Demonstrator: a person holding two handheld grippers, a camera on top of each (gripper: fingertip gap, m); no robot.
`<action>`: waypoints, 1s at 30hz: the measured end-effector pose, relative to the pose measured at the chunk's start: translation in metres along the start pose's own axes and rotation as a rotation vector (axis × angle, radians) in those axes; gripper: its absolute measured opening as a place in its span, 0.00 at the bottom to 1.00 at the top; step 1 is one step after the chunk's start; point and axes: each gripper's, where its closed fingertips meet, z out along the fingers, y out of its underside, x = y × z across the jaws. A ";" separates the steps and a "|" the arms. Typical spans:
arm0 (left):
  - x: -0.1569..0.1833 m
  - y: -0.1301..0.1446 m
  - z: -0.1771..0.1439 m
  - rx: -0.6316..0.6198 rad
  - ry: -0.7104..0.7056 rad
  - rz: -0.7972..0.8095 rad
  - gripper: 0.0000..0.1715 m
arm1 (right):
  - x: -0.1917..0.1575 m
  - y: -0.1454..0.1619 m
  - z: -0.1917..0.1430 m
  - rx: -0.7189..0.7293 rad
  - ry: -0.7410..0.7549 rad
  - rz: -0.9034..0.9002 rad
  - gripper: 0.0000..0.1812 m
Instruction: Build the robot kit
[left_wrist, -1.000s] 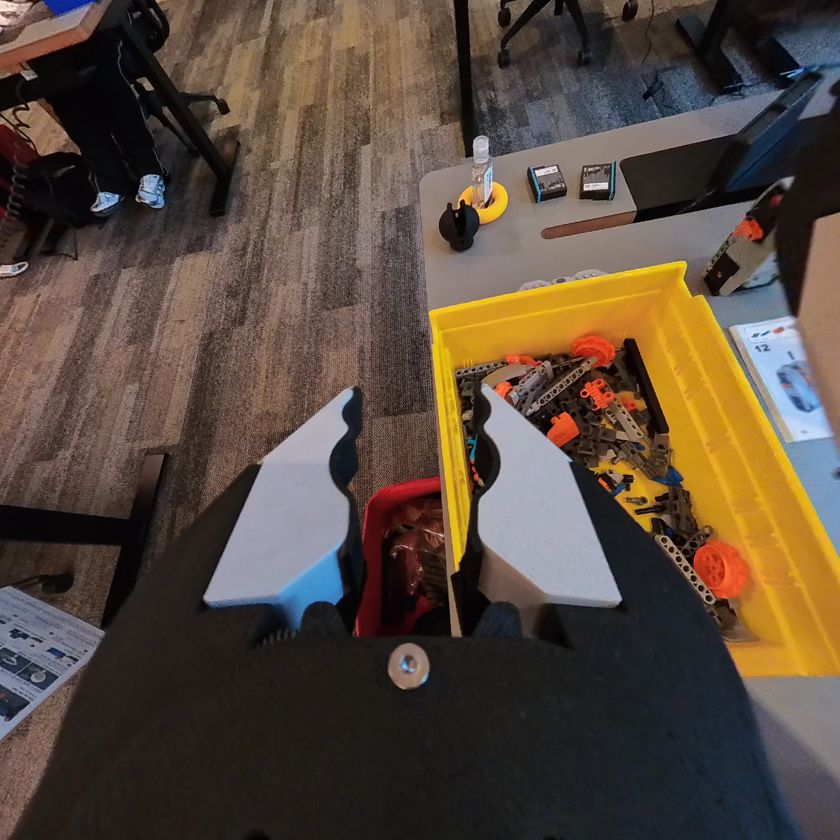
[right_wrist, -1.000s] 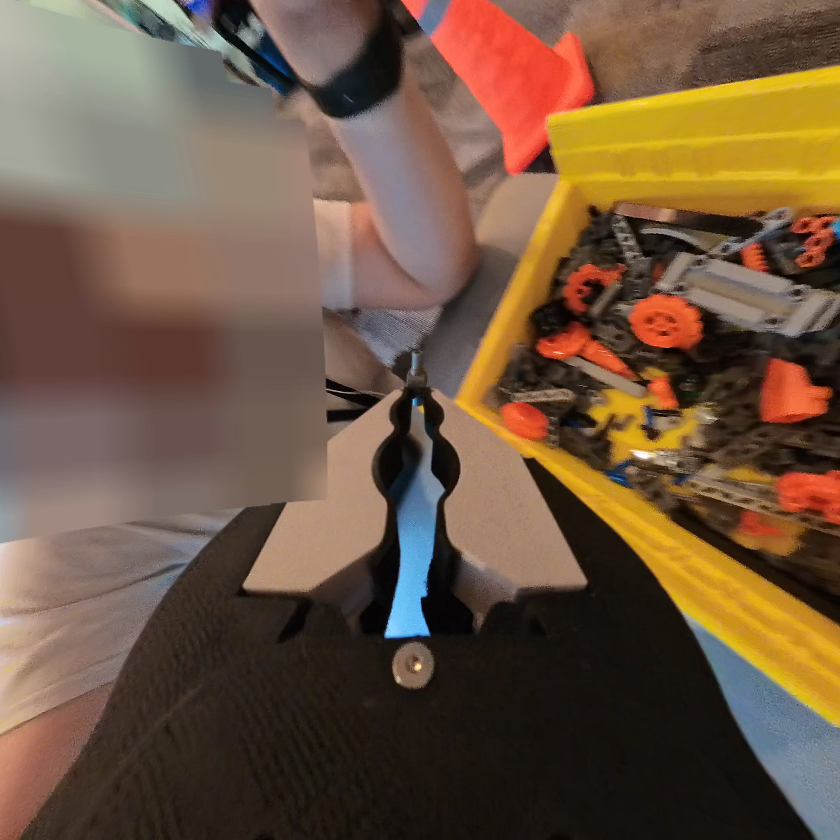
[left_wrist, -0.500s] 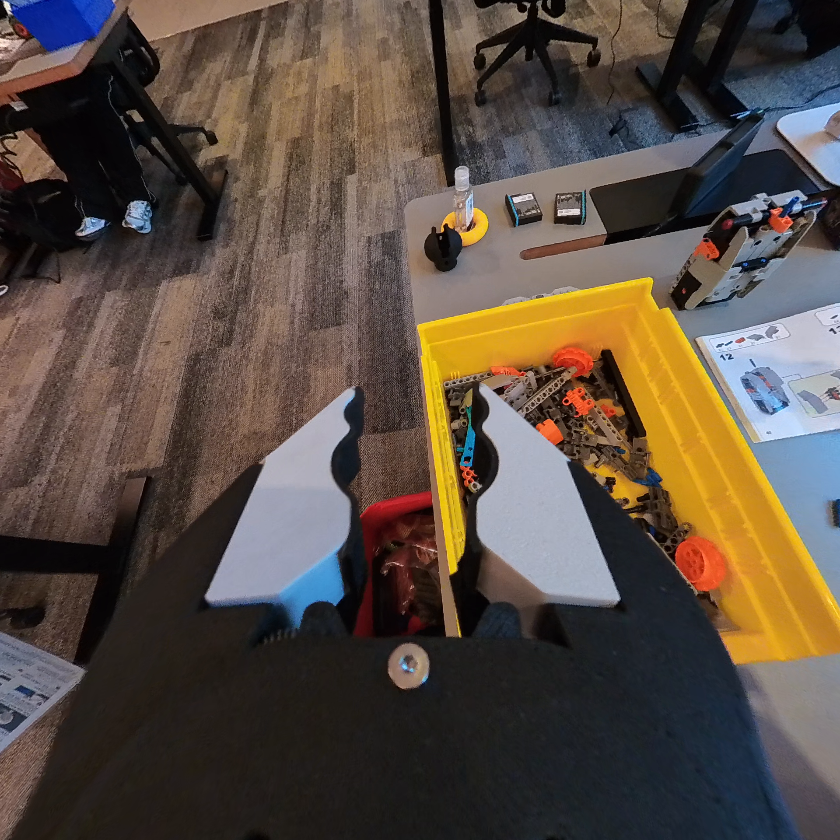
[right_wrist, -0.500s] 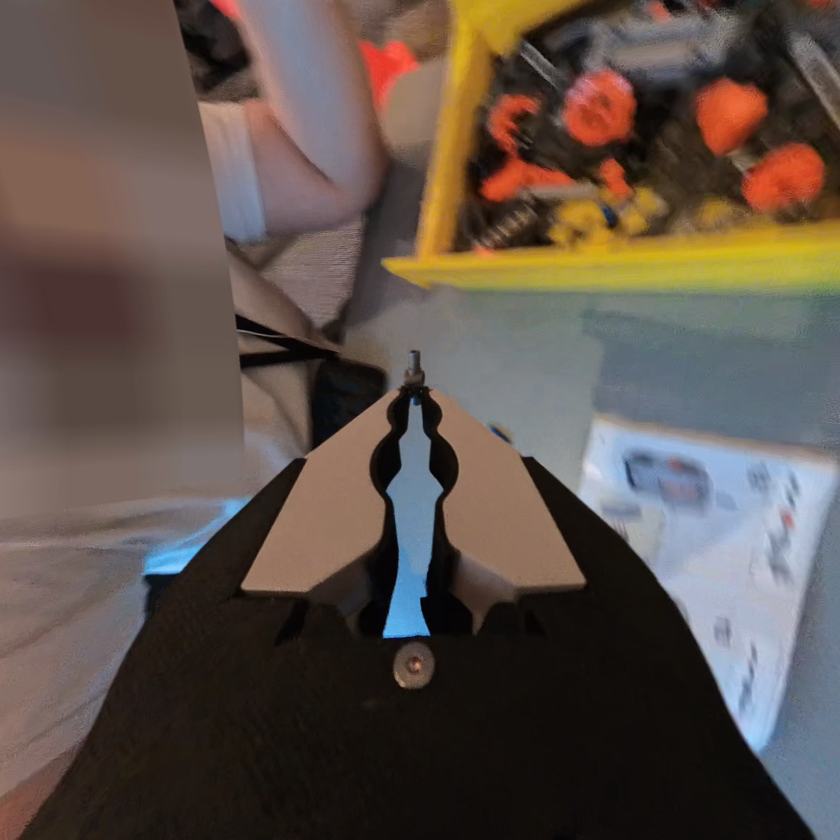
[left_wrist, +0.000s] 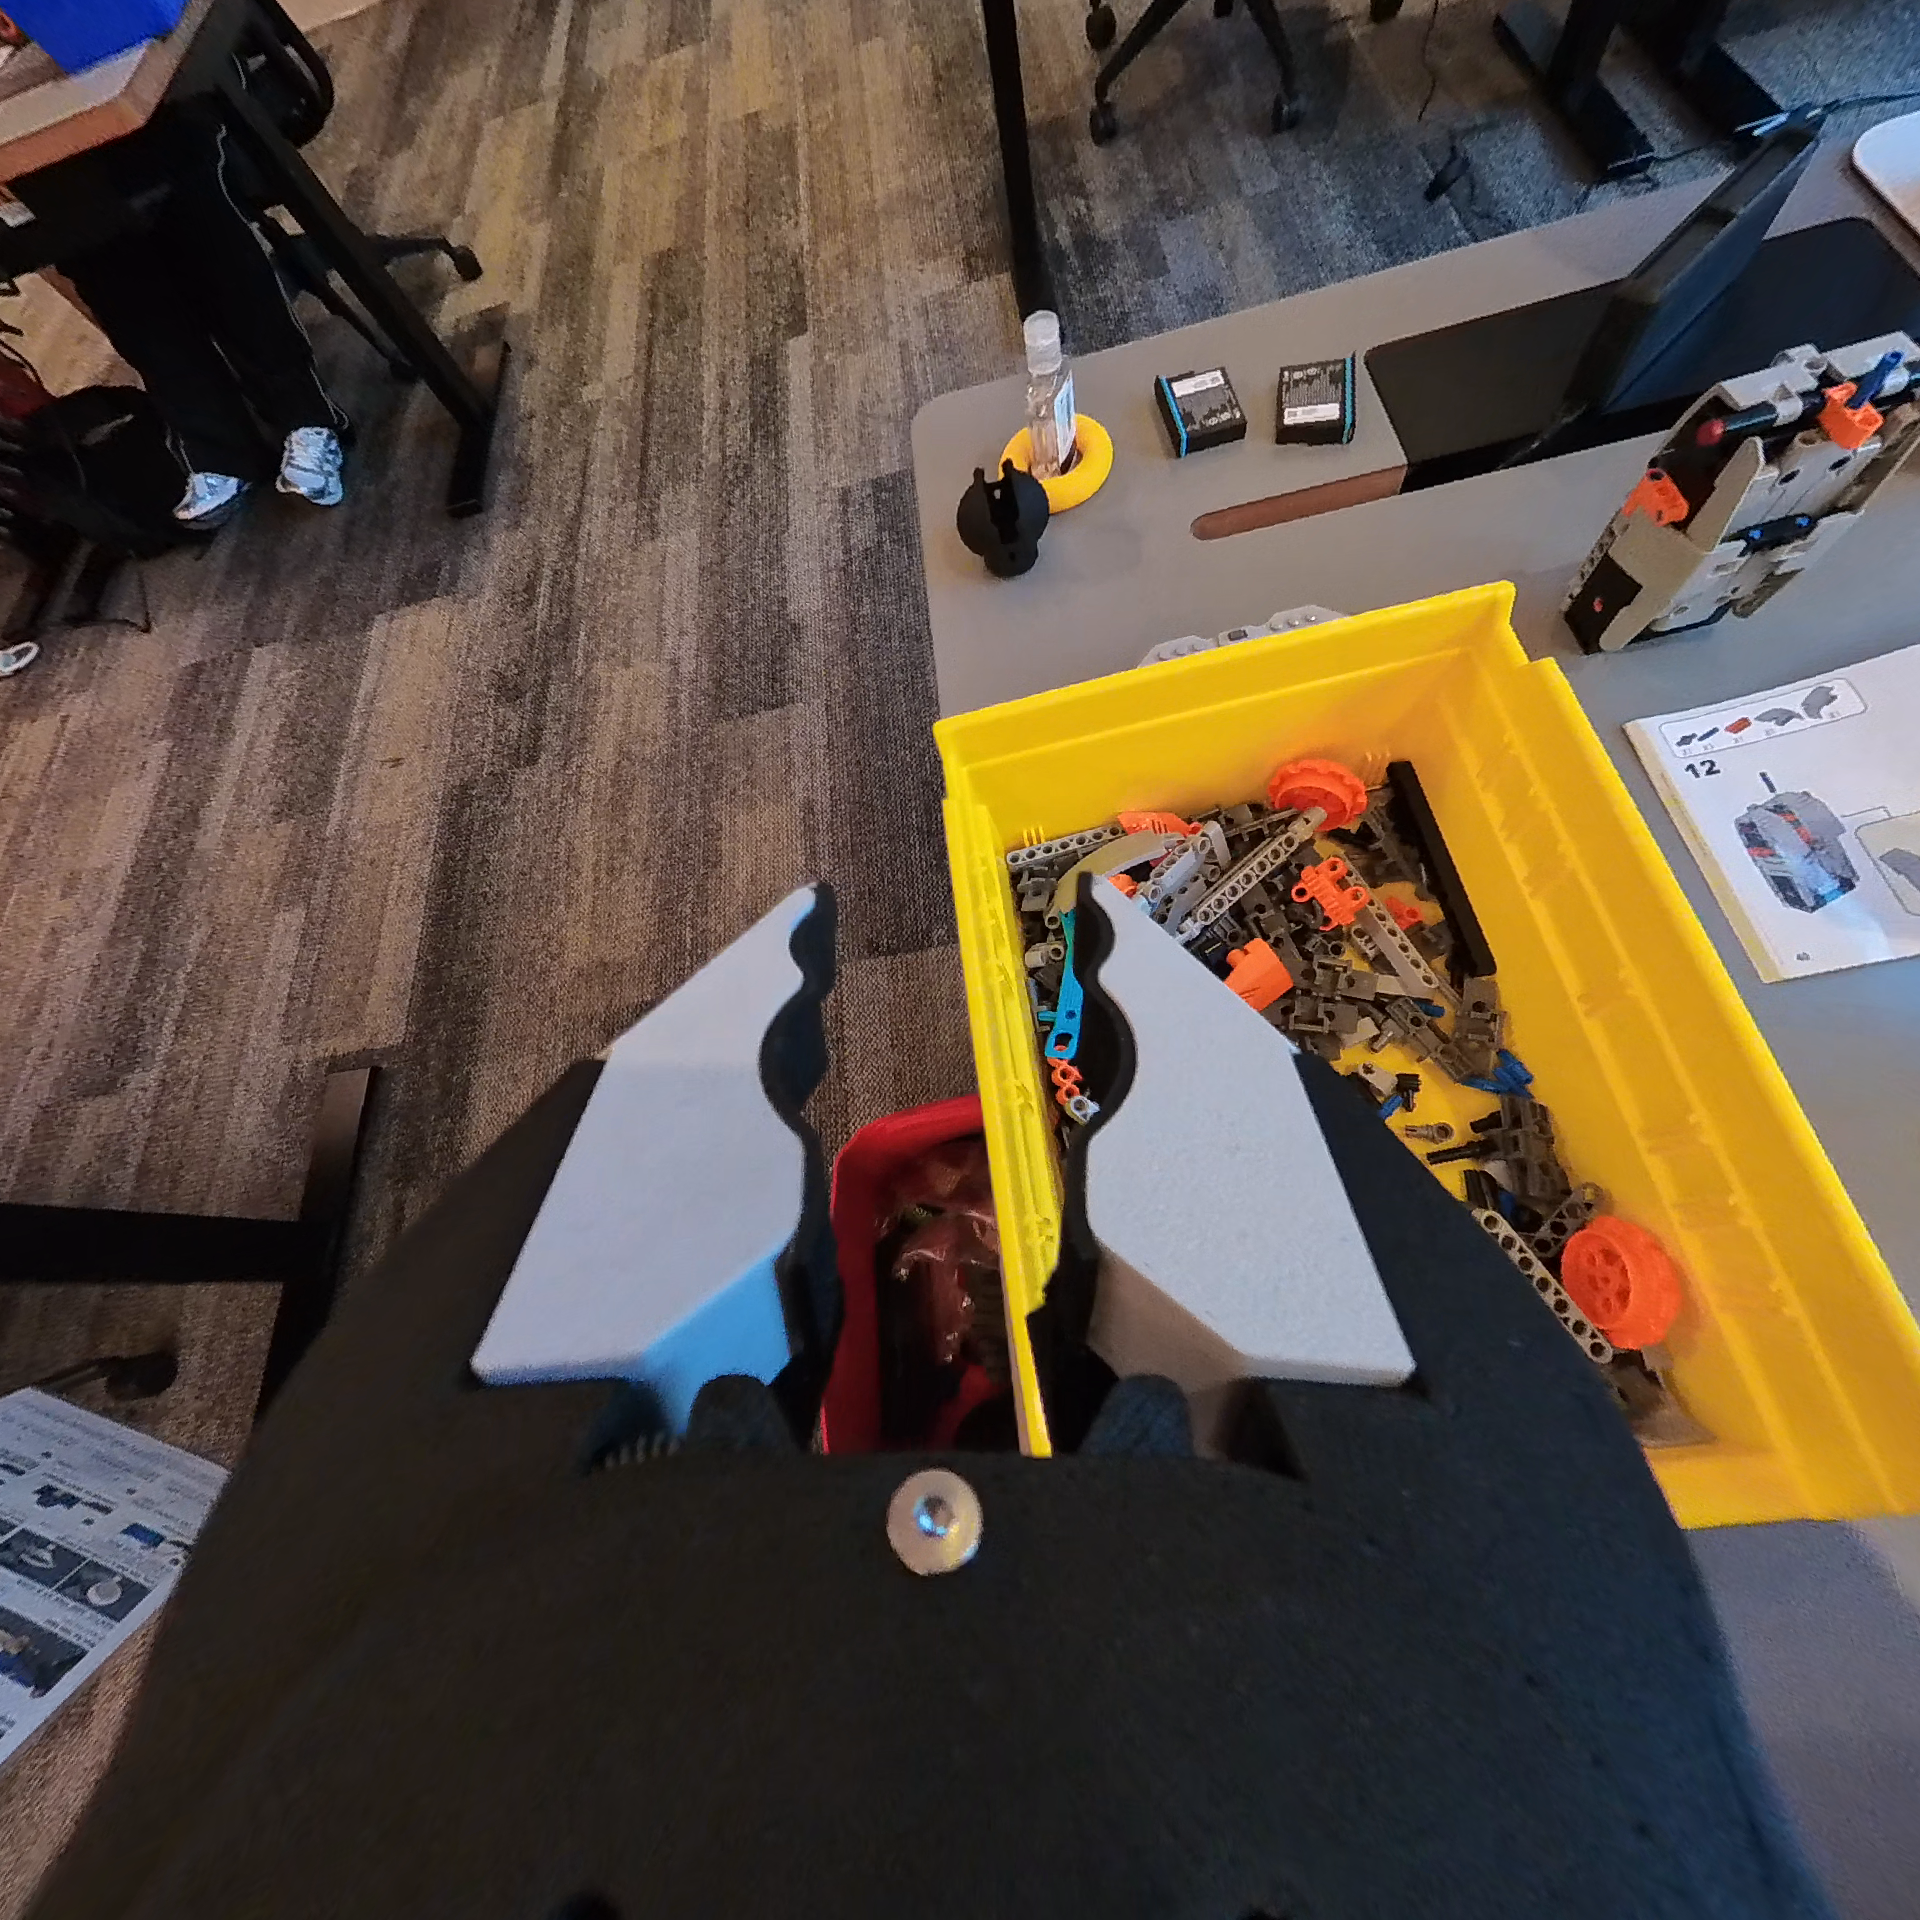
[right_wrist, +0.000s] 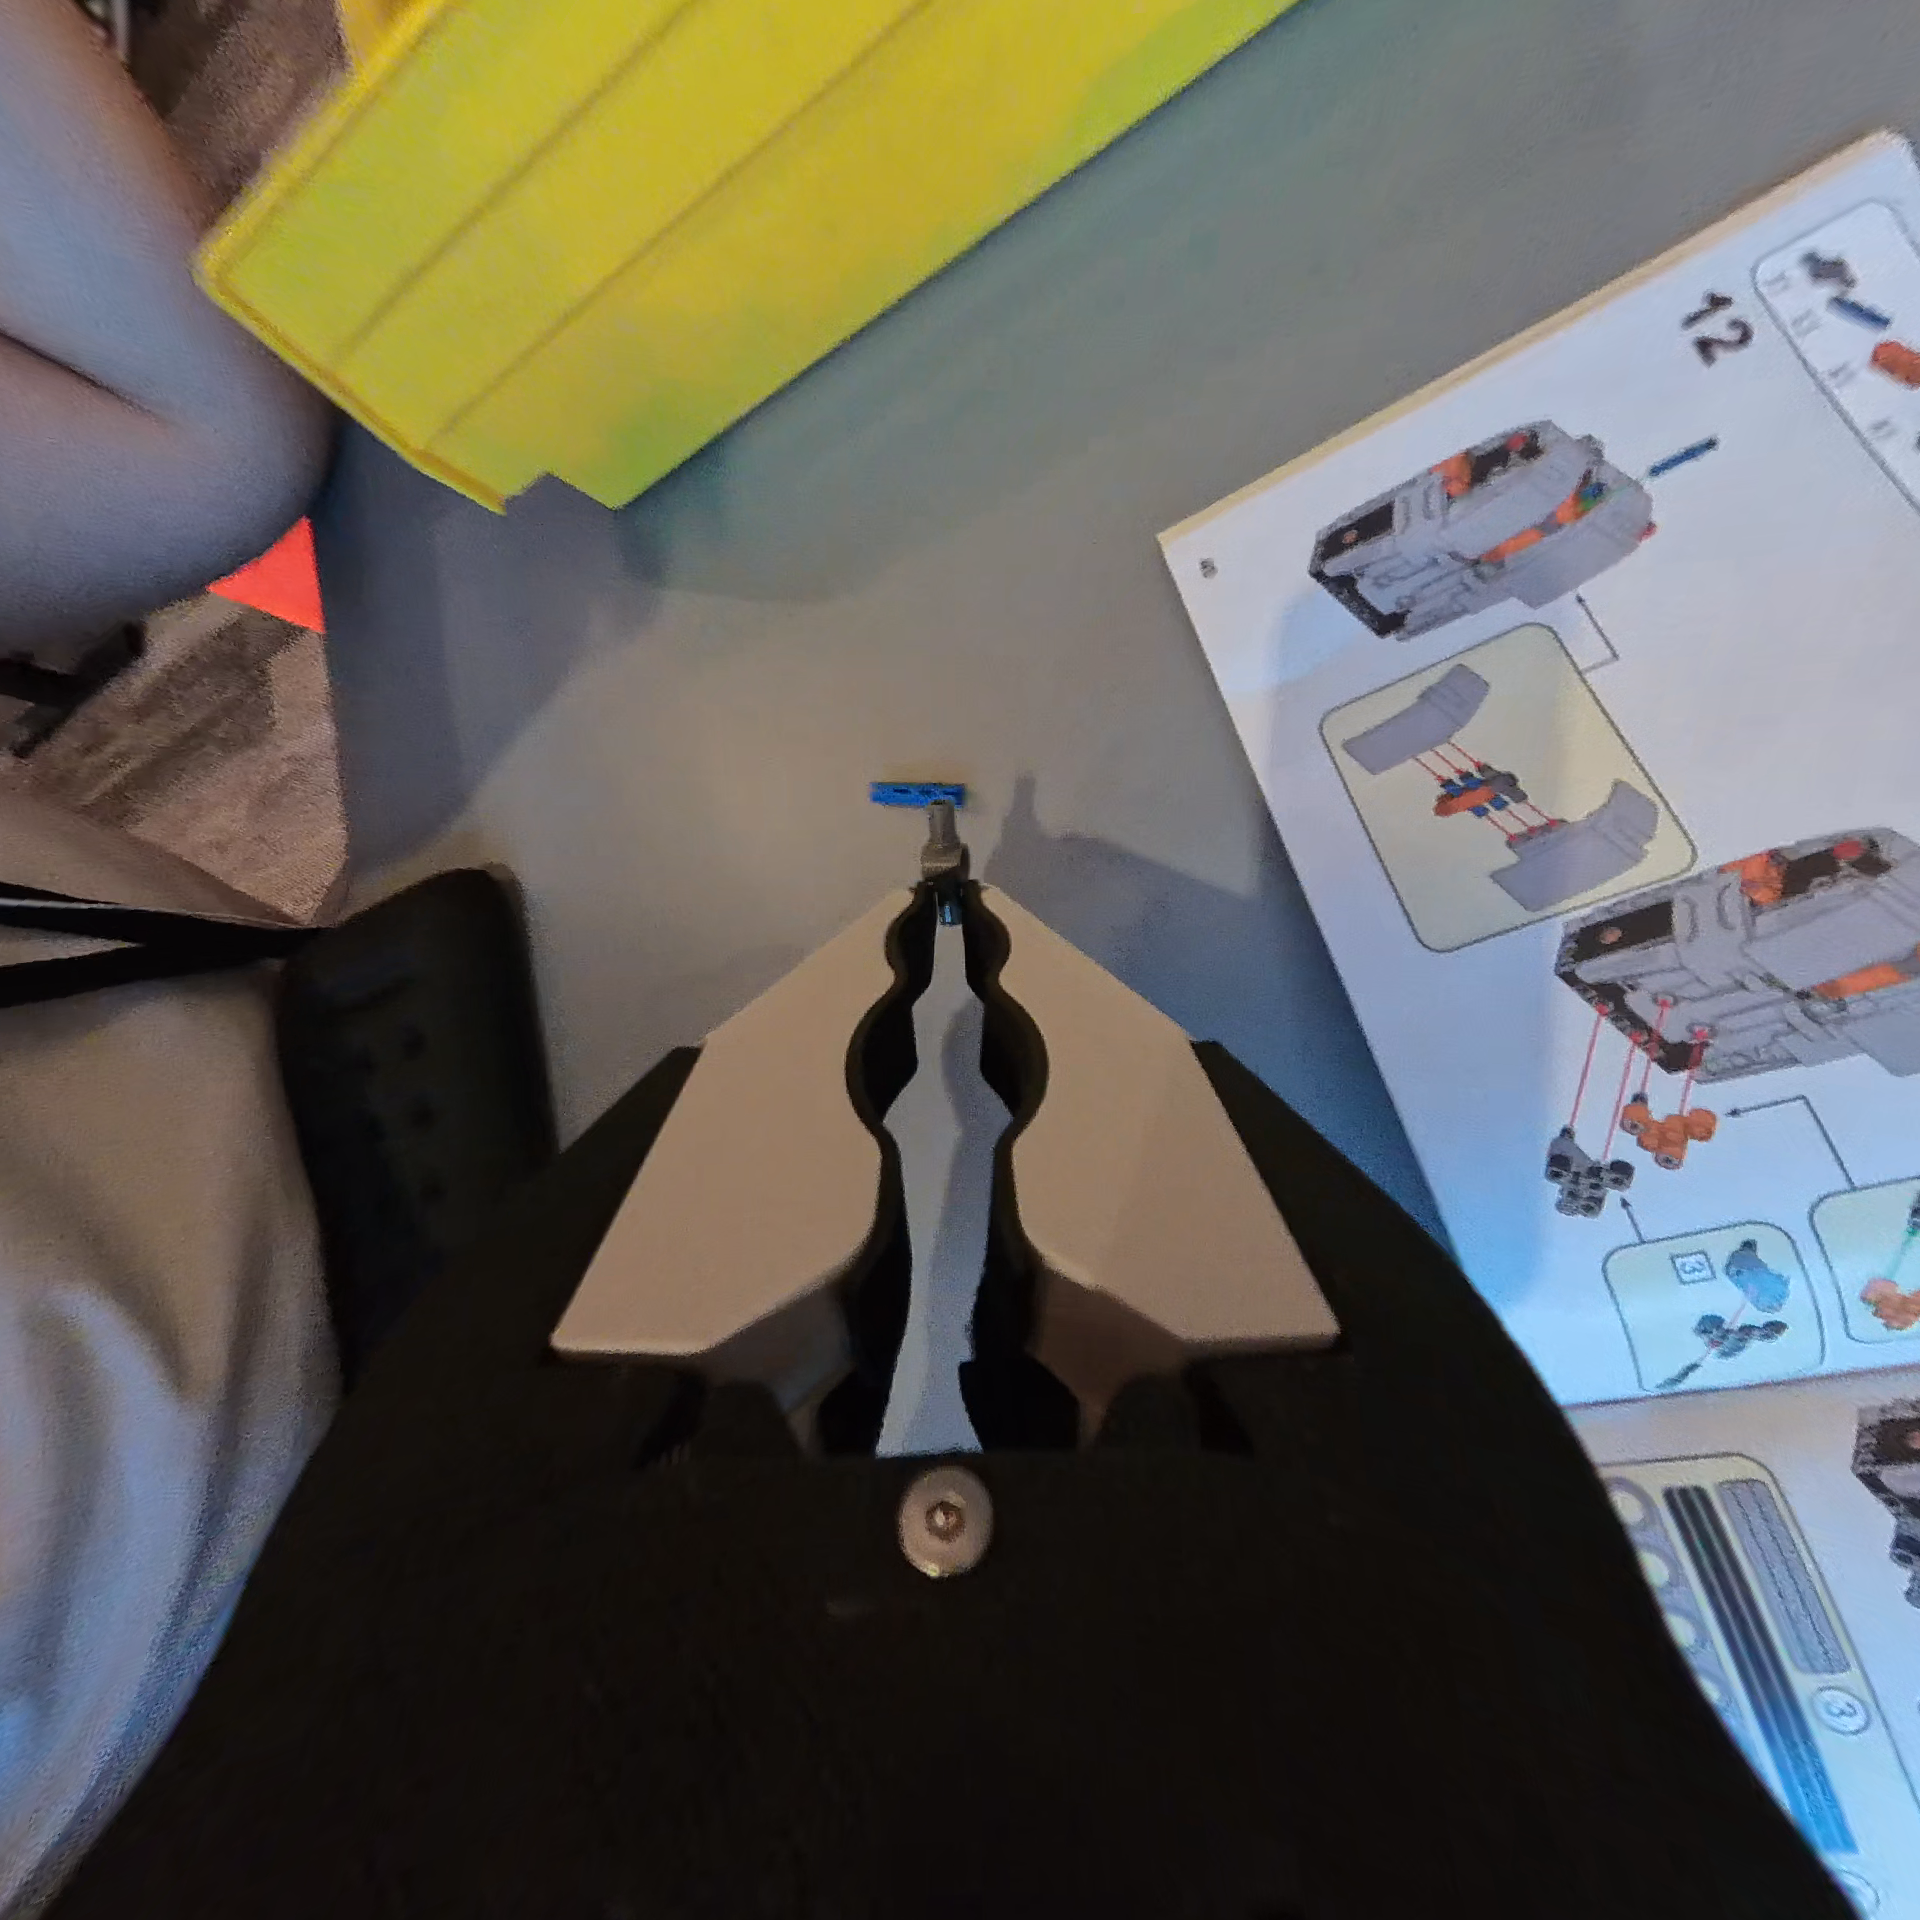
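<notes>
now the right gripper (right_wrist: 943, 902) is clamped on a small grey pin (right_wrist: 941, 837), its tip just short of a blue pin (right_wrist: 918, 795) lying on the counter (right_wrist: 727, 665), beside the booklet (right_wrist: 1621, 831). keeping the squeeze steady should stop the grey pin twisting. left gripper (left_wrist: 951, 920) hangs spread wide and empty over the yellow bin (left_wrist: 1621, 997) edge, red tub (left_wrist: 883, 1153) below

Your open instruction booklet (right_wrist: 1714, 790) on the grey table (right_wrist: 831, 644) carries a bold printed step number and small boxed and circled figures. Black box (left_wrist: 1200, 412), its twin (left_wrist: 1314, 402) and the clear bottle (left_wrist: 1047, 390) bear labels, too small to read. Floor leaflet (left_wrist: 73, 1538): print illegible.
</notes>
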 end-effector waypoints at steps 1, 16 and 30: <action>0.001 0.001 0.001 -0.010 0.002 0.004 0.26 | 0.005 0.005 0.003 -0.029 0.013 0.008 0.02; 0.026 0.014 0.016 -0.113 0.072 0.117 0.20 | 0.011 0.022 0.015 -0.118 0.055 -0.127 0.10; 0.010 0.005 0.000 -0.023 0.054 0.055 0.19 | -0.043 -0.098 -0.001 0.156 0.067 -0.501 0.06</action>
